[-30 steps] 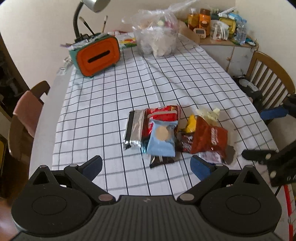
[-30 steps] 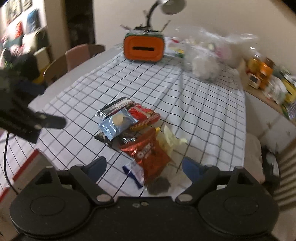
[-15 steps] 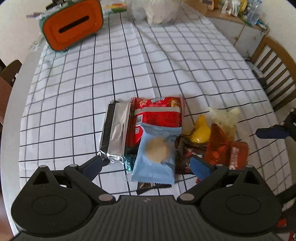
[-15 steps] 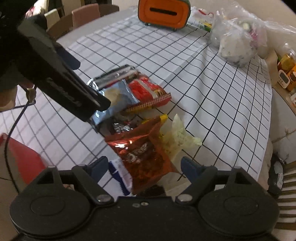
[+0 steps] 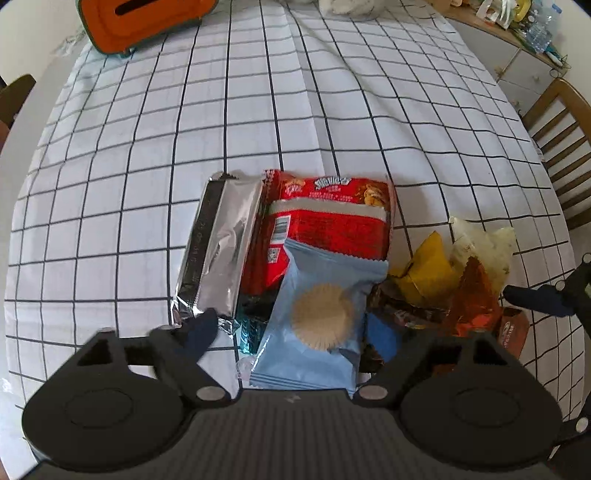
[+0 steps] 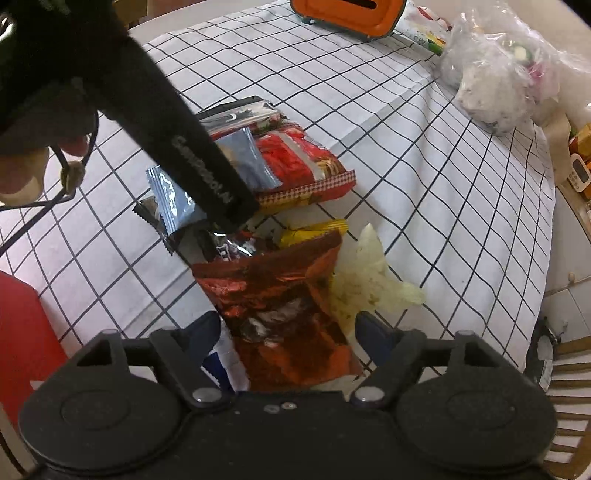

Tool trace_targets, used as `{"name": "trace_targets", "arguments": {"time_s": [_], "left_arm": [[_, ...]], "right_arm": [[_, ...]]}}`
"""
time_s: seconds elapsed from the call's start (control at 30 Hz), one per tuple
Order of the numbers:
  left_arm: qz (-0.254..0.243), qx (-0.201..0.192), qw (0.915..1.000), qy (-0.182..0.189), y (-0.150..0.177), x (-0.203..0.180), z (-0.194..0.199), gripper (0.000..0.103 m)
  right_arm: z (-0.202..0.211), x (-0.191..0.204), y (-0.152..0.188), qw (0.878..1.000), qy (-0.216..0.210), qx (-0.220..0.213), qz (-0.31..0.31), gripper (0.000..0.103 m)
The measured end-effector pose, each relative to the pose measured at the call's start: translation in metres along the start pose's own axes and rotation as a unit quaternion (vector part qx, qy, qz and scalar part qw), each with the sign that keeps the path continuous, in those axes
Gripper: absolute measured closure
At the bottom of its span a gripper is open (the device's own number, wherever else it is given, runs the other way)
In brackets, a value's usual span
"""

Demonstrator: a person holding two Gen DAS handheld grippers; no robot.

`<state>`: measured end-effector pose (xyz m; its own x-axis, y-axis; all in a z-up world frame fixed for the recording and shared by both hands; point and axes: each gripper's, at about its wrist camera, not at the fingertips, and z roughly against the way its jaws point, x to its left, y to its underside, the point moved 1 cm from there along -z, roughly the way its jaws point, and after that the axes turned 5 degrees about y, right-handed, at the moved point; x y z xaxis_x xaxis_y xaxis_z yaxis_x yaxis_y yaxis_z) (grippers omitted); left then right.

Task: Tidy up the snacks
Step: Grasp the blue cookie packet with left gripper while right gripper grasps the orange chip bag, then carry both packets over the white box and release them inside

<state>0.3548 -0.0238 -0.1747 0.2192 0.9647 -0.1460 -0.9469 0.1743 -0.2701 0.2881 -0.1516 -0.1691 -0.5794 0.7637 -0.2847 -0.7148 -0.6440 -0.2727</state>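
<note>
A pile of snack packets lies on the checked tablecloth (image 5: 295, 110). My left gripper (image 5: 291, 334) is open, its fingers either side of a light blue cake packet (image 5: 317, 314). A silver packet (image 5: 218, 251) and a red packet (image 5: 332, 225) lie beside and behind it. My right gripper (image 6: 291, 332) is open, straddling an orange-brown foil packet (image 6: 284, 295). A pale yellow-white packet (image 6: 365, 280) and a yellow packet (image 6: 314, 229) lie next to it. The left gripper's body (image 6: 147, 110) hangs over the pile in the right wrist view.
An orange box with a slot (image 5: 147, 18) stands at the table's far end. A clear plastic bag of goods (image 6: 506, 81) sits far right. A wooden chair (image 5: 561, 122) stands at the right edge. A red object (image 6: 22, 332) lies at the near left.
Both grippers have moved down and forward onto the pile. The left now straddles the blue packet, the right the orange-brown packet. Both stay open.
</note>
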Motion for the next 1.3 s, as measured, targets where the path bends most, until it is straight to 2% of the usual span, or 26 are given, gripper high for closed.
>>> {"name": "trace_targets", "arguments": {"time_s": [0.07, 0.1, 0.13, 0.17, 0.3, 0.6, 0.9, 1.3], "left_arm": [[0.001, -0.002, 1.0000, 0.002, 0.000, 0.000, -0.001, 0.032], [0.000, -0.003, 1.0000, 0.004, 0.001, 0.000, -0.001, 0.042], [0.002, -0.001, 1.0000, 0.006, 0.001, -0.001, -0.002, 0.047], [0.006, 0.001, 1.0000, 0.005, 0.001, 0.000, -0.003, 0.047], [0.006, -0.003, 1.0000, 0.003, 0.002, 0.000, -0.004, 0.054], [0.016, -0.015, 0.9998, 0.005, 0.006, 0.004, 0.011, 0.056], [0.020, -0.039, 0.9990, 0.013, 0.011, 0.005, 0.051, 0.056], [0.016, -0.065, 0.9974, 0.027, 0.051, -0.011, 0.114, 0.056]], "right_arm": [[-0.002, 0.003, 0.000, 1.000, 0.005, 0.001, 0.006, 0.033], [-0.002, 0.004, 0.000, 1.000, 0.008, 0.001, 0.007, 0.038], [-0.002, 0.003, 0.000, 1.000, 0.009, 0.000, 0.006, 0.040], [-0.002, 0.003, 0.001, 1.000, 0.007, -0.001, 0.002, 0.048], [0.000, -0.005, 0.002, 1.000, -0.007, -0.008, -0.022, 0.056], [0.014, -0.019, 0.007, 0.996, -0.028, -0.025, -0.080, 0.058], [0.047, -0.029, 0.015, 0.991, -0.036, -0.051, -0.121, 0.058], [0.109, -0.028, 0.043, 0.978, -0.043, -0.086, -0.185, 0.058]]}}
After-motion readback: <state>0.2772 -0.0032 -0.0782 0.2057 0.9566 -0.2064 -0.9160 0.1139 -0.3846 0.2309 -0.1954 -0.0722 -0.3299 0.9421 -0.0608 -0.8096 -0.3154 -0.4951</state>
